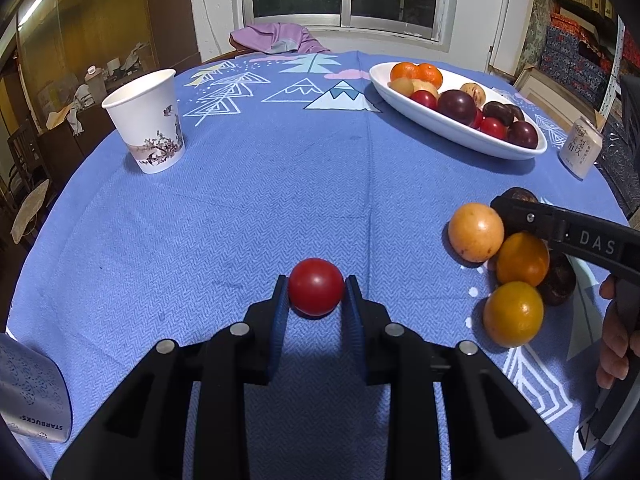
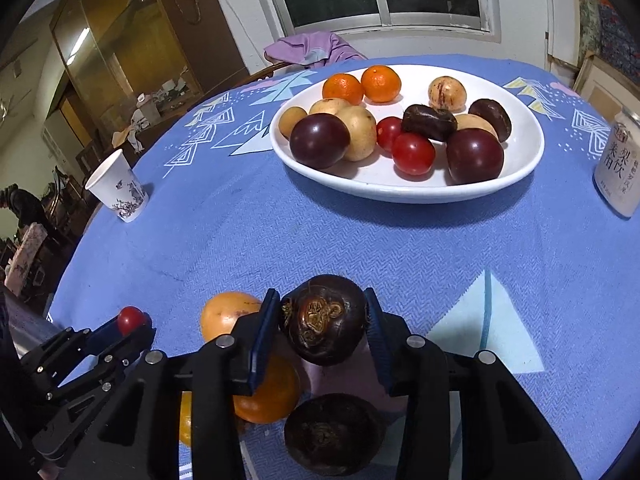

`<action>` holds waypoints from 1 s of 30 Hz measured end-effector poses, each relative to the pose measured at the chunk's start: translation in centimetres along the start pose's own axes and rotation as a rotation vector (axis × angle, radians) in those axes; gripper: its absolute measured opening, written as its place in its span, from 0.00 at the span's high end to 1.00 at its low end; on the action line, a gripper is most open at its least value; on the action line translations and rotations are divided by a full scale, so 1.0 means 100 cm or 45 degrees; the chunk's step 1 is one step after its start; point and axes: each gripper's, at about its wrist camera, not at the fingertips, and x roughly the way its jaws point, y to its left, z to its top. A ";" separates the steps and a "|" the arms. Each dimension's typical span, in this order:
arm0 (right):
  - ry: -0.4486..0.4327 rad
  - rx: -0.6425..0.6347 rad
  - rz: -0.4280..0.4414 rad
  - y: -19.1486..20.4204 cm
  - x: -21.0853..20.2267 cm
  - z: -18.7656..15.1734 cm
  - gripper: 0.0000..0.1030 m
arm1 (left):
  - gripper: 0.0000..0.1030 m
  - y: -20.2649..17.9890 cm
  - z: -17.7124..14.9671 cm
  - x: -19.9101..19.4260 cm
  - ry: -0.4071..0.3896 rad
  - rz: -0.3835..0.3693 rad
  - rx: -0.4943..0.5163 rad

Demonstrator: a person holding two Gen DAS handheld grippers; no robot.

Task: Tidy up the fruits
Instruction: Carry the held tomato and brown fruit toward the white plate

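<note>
- Left claw (image 1: 316, 296): pinches a red cherry tomato (image 1: 316, 287) between its blue pads, low over the blue patterned cloth (image 1: 280, 184) that covers the bench. The tomato sits at the pad tips.
- Right claw (image 2: 325, 320): both pads press on a dark brown water chestnut (image 2: 323, 318), one on each flank. The chestnut's crown faces the camera.
- Loose fruit near the right claw: a pale orange fruit (image 1: 475, 232), two deeper orange fruits (image 1: 522, 259) (image 1: 513, 314), and a second dark chestnut (image 2: 332, 434) lying directly below the held one in the right wrist view. These lie touching or just beside one another on the cloth.
- White oval dish (image 2: 400, 194): stands on the far side of the bench, well apart from both claws. It holds two mandarins, dark plums, red tomatoes, pale yellow fruits and dark chestnuts.
- Paper cup (image 1: 148, 120): upright, far left on the bench.
- White can (image 2: 618, 168): upright, right of the dish.
</note>
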 end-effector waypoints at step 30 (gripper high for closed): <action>-0.106 0.198 0.145 -0.040 -0.051 0.002 0.58 | 0.74 0.028 0.006 0.001 0.042 -0.205 -0.163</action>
